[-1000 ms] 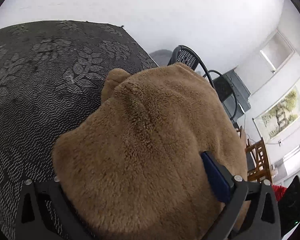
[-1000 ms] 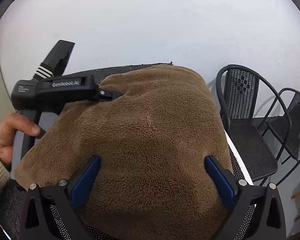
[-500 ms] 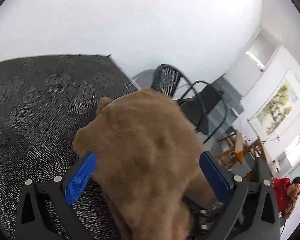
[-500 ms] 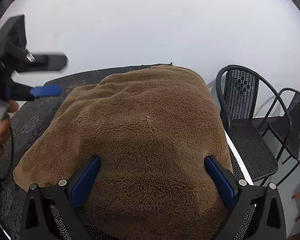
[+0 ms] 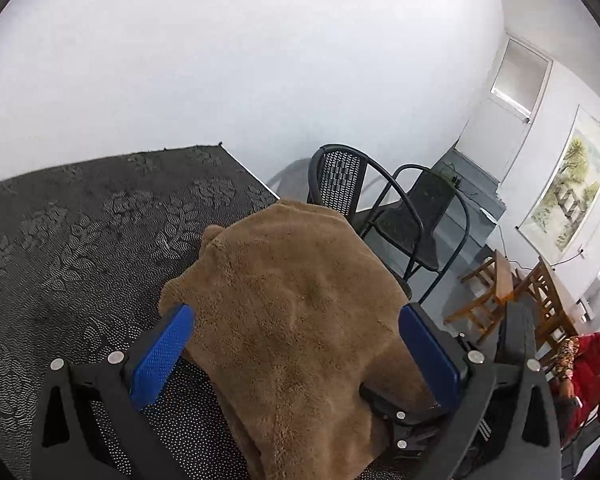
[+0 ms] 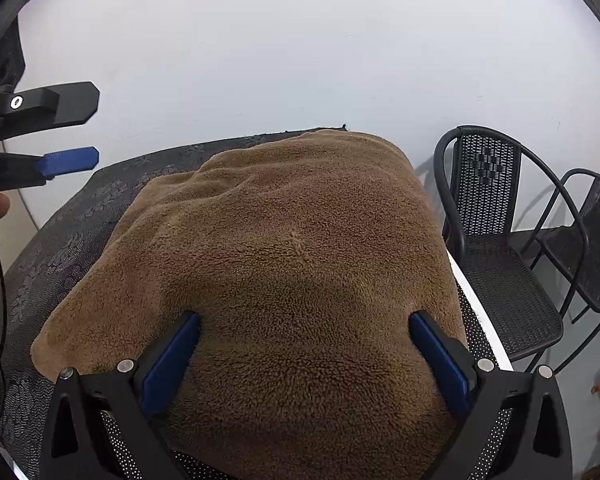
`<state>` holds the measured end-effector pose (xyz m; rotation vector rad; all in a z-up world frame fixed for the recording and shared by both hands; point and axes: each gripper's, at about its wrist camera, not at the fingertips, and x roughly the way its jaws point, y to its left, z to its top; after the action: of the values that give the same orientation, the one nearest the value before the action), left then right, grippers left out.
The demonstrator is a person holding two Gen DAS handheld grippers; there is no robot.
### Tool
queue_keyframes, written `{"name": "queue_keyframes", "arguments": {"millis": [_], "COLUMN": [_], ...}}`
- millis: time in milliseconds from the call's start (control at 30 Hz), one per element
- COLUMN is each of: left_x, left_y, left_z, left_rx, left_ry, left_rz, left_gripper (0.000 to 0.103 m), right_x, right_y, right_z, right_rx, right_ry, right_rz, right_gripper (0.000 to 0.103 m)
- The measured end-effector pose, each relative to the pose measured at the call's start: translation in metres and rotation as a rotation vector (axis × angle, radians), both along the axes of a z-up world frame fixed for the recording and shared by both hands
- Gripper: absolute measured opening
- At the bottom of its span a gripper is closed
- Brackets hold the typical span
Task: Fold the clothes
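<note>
We have open worktop (image 5: 80, 240) on our left: bare dark patterned cloth all the way to the far edge, nothing standing on it. The brown fleece (image 6: 292, 264) fills the right part, reaching the far edge and the right edge, a soft hump between the spread fingers of both grippers. Left gripper (image 6: 72, 132) is raised above the left side, fingers apart, clear air under it. Off the right edge two black metal chairs (image 6: 500, 220) stand close, blocking a low sweep there. White wall just behind the far edge.
</note>
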<state>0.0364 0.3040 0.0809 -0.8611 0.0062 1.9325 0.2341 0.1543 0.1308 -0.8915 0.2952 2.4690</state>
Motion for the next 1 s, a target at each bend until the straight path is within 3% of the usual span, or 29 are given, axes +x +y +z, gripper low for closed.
{"name": "queue_keyframes", "arguments": {"millis": [133,333,533,1000], "left_x": [0.006,0.014,0.002,-0.018], "left_y": [-0.002,0.003,0.000,0.001], "left_z": [-0.001,-0.002,-0.007,-0.016], "left_rx": [0.029,0.006,0.018,-0.026], "left_ry": [-0.029,-0.011,-0.068,-0.043], "left_rz": [0.005,-0.031,-0.010,0.059], "left_gripper": [0.103,0.103,0.103,0.103], "right_x": [0.001,0.002,0.002,0.001], "right_y": [0.002,0.004,0.004,0.006], "right_z": [0.000,-0.001,-0.001,-0.002], "right_rx": [-0.006,-0.010,-0.010,-0.013], "right_ry": [0.007,0.014,0.018,0.024], "right_rz": [0.002,0.004,0.006,0.007], "right_gripper": [0.103,0.103,0.103,0.103]}}
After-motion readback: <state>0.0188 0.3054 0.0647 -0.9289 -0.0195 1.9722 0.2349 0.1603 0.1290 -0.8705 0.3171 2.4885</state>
